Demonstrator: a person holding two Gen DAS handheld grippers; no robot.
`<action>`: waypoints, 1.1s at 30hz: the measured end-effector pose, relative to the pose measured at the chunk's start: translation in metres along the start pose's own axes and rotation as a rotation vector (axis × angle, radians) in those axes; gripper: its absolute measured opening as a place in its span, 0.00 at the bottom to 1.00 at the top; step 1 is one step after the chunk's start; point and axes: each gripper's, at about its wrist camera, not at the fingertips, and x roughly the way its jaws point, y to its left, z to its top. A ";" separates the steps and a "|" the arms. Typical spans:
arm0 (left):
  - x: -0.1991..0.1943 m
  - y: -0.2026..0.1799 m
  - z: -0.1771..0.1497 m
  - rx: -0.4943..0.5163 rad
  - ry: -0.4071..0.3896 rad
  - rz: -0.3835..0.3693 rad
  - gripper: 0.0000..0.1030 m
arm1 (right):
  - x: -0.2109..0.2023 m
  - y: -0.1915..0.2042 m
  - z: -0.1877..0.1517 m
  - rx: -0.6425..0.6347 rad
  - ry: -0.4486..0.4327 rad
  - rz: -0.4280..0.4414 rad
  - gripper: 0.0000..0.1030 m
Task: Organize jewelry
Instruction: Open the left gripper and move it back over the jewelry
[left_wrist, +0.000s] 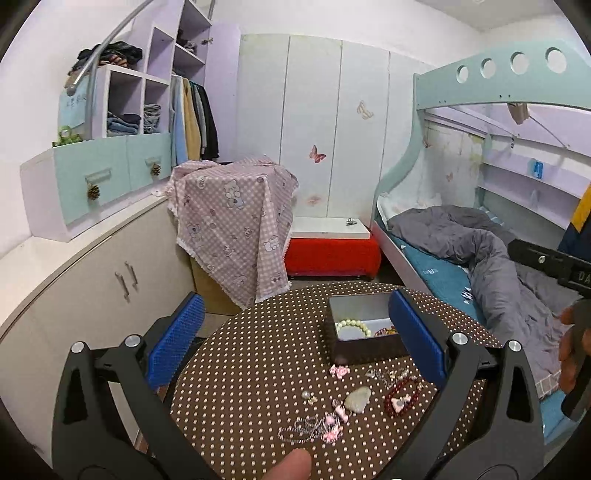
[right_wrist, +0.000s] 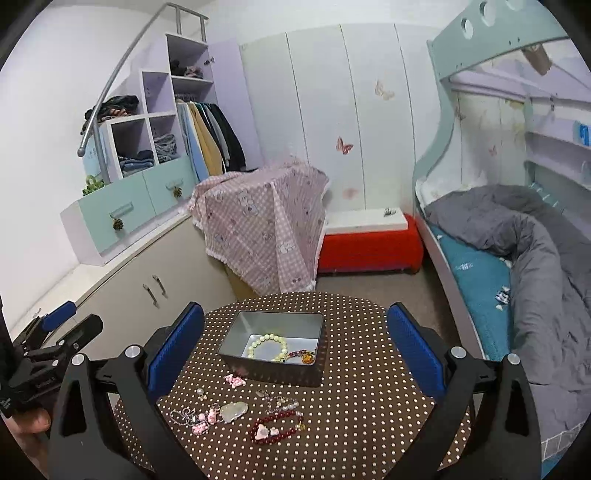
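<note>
Now both wide open, left gripper (left_wrist: 295, 339) and right gripper (right_wrist: 295, 343), nothing held between the blue pads. Hanging above a round table (right_wrist: 369, 424) with a brown dotted cloth. On it, a grey tin box (right_wrist: 273, 347) with a pale bead bracelet (right_wrist: 267, 347) inside. Just in front of the box, loose bits: a red bead bracelet (right_wrist: 277, 424), pink charms (right_wrist: 234, 380), a pale stone (right_wrist: 232, 411), a silver chain (left_wrist: 299, 430).
</note>
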 end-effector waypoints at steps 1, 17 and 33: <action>-0.005 0.000 -0.003 -0.006 -0.003 -0.002 0.94 | -0.004 0.001 -0.002 -0.002 -0.005 0.001 0.93; -0.014 0.008 -0.048 0.006 0.051 -0.025 0.94 | -0.014 0.018 -0.059 -0.026 0.044 -0.010 0.93; 0.069 0.002 -0.126 0.095 0.367 -0.041 0.87 | 0.021 0.009 -0.106 0.008 0.199 -0.010 0.93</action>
